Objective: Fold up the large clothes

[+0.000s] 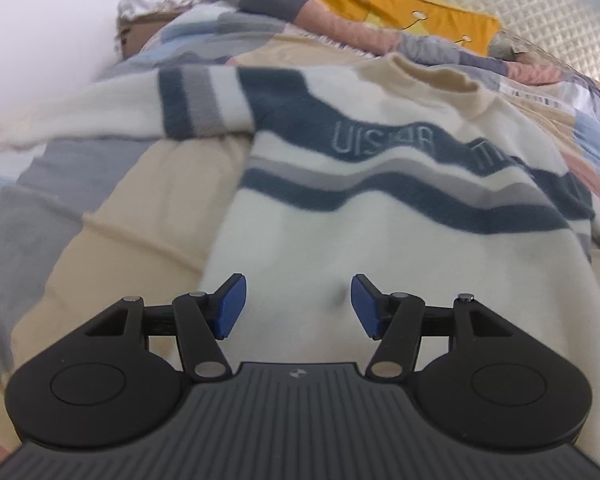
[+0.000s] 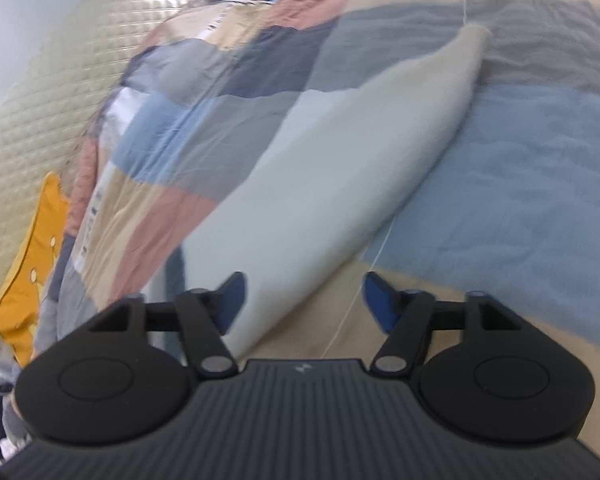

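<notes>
Fuzzy knitted cream sweater [image 1: 380, 208], soft matt patchwork cotton quilt [image 2: 520, 184], quilted padded headboard [image 2: 60, 80], matt black plastic gripper [image 1: 298, 304]

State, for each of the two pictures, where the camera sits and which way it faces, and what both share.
Left wrist: on the left gripper, facing forward and down at the striped sweater; its blue-padded fingers show, apart.
Right wrist: on the right gripper, facing down along a cream sleeve; its own fingers show, apart.
Shared: the patchwork quilt, the yellow cushion, the quilted headboard.
</notes>
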`<state>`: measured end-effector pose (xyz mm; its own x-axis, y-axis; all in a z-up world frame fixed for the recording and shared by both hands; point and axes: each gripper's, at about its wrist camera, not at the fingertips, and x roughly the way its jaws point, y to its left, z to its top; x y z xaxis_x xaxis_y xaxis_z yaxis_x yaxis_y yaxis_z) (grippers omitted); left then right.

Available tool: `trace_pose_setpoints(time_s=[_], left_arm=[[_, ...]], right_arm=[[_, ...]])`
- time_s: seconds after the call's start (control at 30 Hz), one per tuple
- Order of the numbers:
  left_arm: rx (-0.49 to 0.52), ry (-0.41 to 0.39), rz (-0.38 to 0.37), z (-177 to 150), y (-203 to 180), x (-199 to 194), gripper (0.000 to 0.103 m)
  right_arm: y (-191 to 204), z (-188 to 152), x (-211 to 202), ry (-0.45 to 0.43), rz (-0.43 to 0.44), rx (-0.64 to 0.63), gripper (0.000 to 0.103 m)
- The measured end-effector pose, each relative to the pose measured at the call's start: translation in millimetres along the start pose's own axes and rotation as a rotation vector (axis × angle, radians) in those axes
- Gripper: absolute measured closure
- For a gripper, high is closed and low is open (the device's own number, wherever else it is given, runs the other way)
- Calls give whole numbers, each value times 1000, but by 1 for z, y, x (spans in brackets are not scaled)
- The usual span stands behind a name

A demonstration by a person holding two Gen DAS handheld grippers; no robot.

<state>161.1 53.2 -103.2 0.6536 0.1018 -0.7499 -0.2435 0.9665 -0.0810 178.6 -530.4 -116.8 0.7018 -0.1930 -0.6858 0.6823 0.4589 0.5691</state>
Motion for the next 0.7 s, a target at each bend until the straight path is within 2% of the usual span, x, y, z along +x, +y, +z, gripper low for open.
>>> trace_pose_setpoints(time_s=[0.07,0.1,0.23,0.3,0.43,0.63,0.67,0.7], left_arm=[[-30,17,-3,1,2,4,39],[-32,18,-1,2,2,5,39],[-1,14,13,2,-7,11,39],[4,21,14,2,-10,14,39],[7,27,12,3,-16,21,39],[-9,20,4,9,-18,29,39],[-10,23,6,10,-18,31,39],[-13,29,8,11,-18,35,39]], right_arm=[[-6,3,12,23,29,52,16],[-7,4,17,32,26,60,12],[-7,9,28,23,42,65,5],[-13,16,36,11,79,100,0],[-24,29,51,-35,166,142,0],[-23,49,67,-87,217,146,0],[-21,50,69,-98,220,142,6],[-20,52,72,-107,216,133,26]])
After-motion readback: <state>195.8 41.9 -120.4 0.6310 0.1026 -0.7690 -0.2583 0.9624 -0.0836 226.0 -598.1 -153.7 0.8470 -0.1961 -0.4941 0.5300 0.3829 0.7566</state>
